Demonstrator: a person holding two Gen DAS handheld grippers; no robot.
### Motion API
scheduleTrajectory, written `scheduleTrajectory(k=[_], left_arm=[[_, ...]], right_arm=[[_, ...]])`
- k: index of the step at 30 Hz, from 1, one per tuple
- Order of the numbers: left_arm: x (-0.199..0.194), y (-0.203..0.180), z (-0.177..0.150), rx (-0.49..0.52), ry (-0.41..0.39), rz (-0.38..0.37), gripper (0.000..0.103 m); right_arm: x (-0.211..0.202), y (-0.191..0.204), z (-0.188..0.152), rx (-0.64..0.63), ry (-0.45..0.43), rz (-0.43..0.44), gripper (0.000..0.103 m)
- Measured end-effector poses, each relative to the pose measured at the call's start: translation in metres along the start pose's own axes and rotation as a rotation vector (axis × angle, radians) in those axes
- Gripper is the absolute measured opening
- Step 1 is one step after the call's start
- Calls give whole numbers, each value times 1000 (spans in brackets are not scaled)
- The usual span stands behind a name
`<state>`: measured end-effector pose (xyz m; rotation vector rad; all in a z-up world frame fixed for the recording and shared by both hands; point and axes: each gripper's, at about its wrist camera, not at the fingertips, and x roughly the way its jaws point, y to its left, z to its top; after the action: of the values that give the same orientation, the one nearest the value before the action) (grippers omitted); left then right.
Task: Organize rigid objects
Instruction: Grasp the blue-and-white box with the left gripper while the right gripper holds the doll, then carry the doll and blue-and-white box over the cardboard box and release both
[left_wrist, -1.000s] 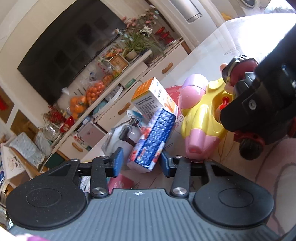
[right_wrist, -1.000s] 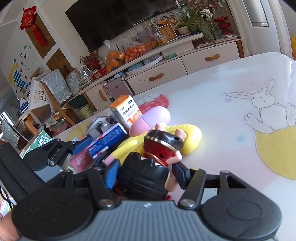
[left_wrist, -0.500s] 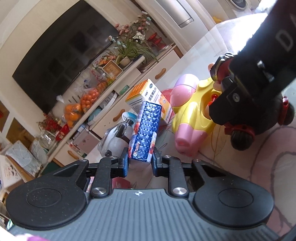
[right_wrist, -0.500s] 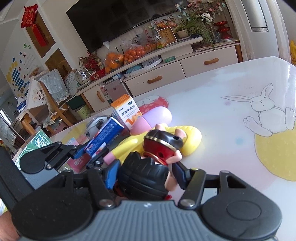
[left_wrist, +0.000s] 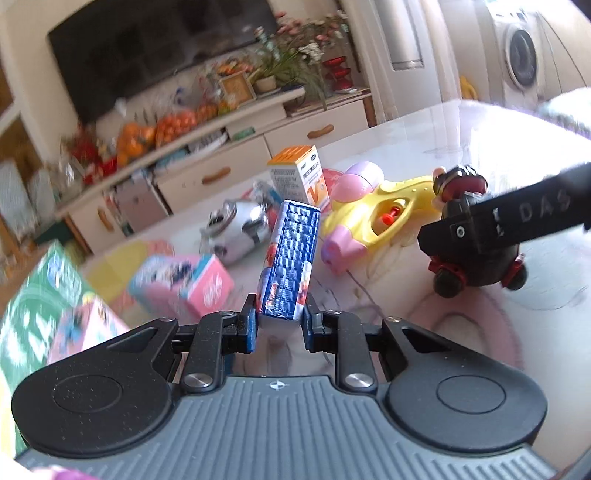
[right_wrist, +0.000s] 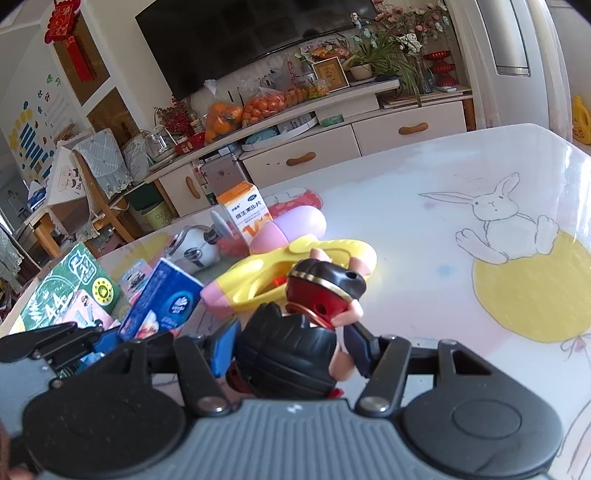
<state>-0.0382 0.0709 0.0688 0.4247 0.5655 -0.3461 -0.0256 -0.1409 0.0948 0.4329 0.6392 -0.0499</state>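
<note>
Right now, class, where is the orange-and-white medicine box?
The orange-and-white medicine box stands upright at the far side of the table, just behind the yellow and pink water gun, right of the white toy.

Both cameras ride low and close over the counter (right_wrist: 424, 206), each looking forward along its own gripper toward the TV wall. They share the yellow toy (left_wrist: 388, 214) (right_wrist: 295, 273), and each catches the other gripper.

One blue box (left_wrist: 291, 258), one orange-topped box (left_wrist: 299, 177), one water gun (left_wrist: 376, 218), one figure toy (right_wrist: 295, 339).
</note>
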Motion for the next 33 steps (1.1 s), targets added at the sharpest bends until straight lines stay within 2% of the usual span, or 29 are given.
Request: scheduleTrajectory(k=[7,18,26,33], left_arm=[[-35,11,-9,-161,24,-46,27],[-76,45,-10,-316,-22,-98,26],[-103,86,-8,-389,-82,-75,26],[-118,137,-12,-471,-97,-4,26]], right_arm=[[-14,2,-8,13,-1,9,61],[-43,35,-17,8,-29,50,61],[-57,82,-15,-46,-59,93,61],[-58,148,-5,-142,-96,172,61]])
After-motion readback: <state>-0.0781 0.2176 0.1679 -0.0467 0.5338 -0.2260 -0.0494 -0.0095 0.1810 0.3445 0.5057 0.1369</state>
